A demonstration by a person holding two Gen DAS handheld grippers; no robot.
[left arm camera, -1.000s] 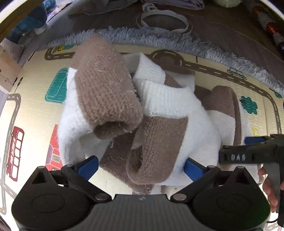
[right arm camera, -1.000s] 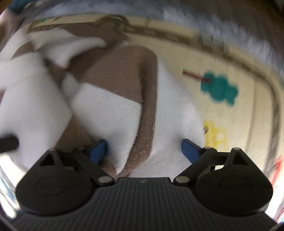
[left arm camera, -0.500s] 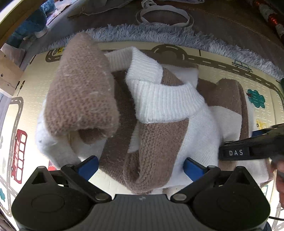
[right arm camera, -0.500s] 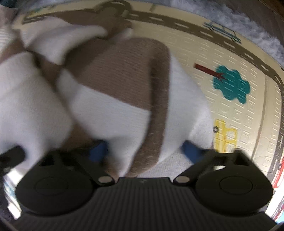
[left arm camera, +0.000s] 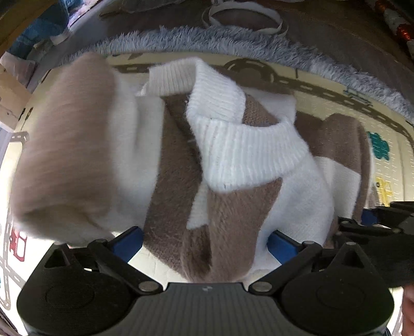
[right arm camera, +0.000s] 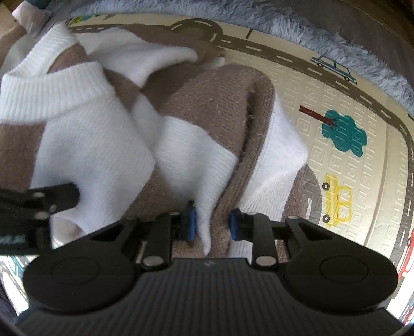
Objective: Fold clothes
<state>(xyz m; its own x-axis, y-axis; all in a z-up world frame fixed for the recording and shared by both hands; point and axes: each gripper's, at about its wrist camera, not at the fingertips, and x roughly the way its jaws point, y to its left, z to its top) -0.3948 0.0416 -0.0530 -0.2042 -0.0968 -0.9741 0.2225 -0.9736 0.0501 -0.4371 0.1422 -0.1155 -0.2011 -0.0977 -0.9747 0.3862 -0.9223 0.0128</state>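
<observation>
A brown and white knitted sweater (left arm camera: 233, 165) lies crumpled on a yellow play mat (left arm camera: 388, 124), its white ribbed collar on top. My left gripper (left arm camera: 204, 240) is open, its blue pads wide apart around a brown fold at the sweater's near edge. The sweater also fills the right wrist view (right arm camera: 201, 124). My right gripper (right arm camera: 212, 224) is shut on a brown and white fold of it. The right gripper shows at the right edge of the left wrist view (left arm camera: 375, 227), and the left gripper shows at the left edge of the right wrist view (right arm camera: 38, 204).
A grey shaggy rug (left arm camera: 233, 38) borders the mat's far side, and it also shows in the right wrist view (right arm camera: 336, 31). A white strap loop (left arm camera: 243, 15) lies on dark floor beyond. A wooden frame (left arm camera: 13, 88) stands at the far left.
My right gripper has closed from wide open onto a fold of the sweater. The left gripper moved closer to the sweater, still open. The brown sleeve swung left.
</observation>
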